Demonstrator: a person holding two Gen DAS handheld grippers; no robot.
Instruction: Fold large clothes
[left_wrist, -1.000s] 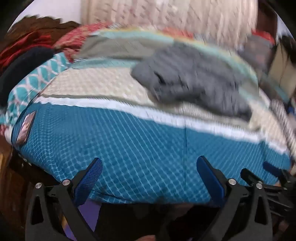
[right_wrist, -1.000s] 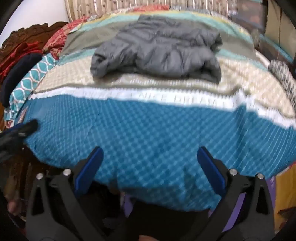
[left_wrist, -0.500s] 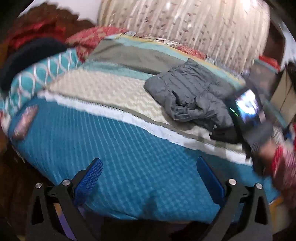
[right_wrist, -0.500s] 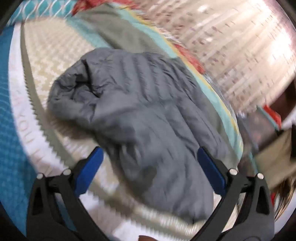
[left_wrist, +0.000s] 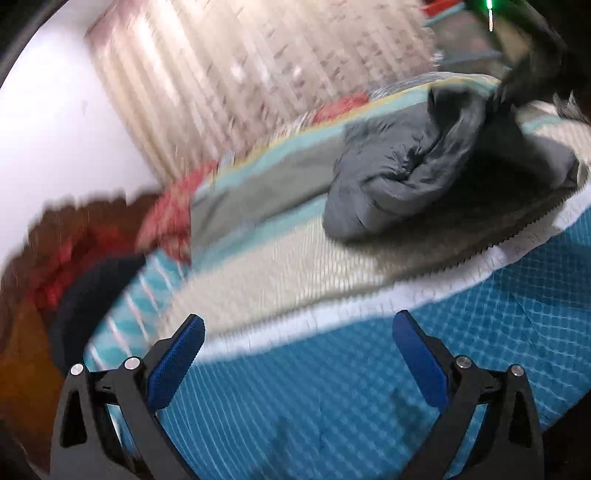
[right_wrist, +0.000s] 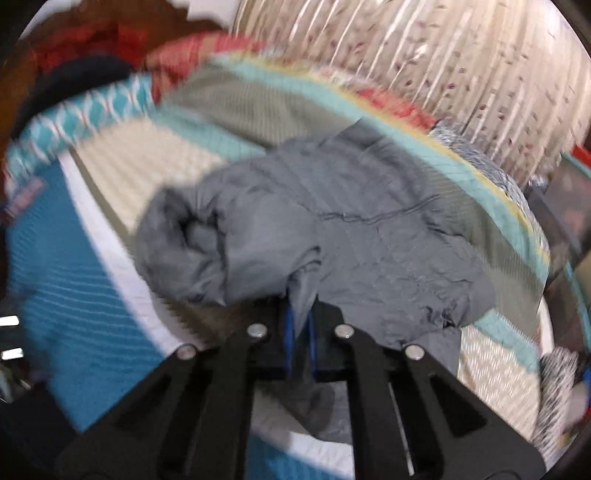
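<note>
Bed (left_wrist: 332, 387) fills both views, its cover banded in blue, white, beige and teal, with a pale pleated curtain (right_wrist: 461, 62) behind it. Grey puffer jacket (right_wrist: 369, 229) lies crumpled on the beige and teal bands toward the far side. Right tool (right_wrist: 300, 325) is clenched on a fold of the jacket's near edge, cloth pinched between its blue pads. Left tool (left_wrist: 295, 354) hangs released above the blue band, well apart from the jacket (left_wrist: 406, 177).
</note>
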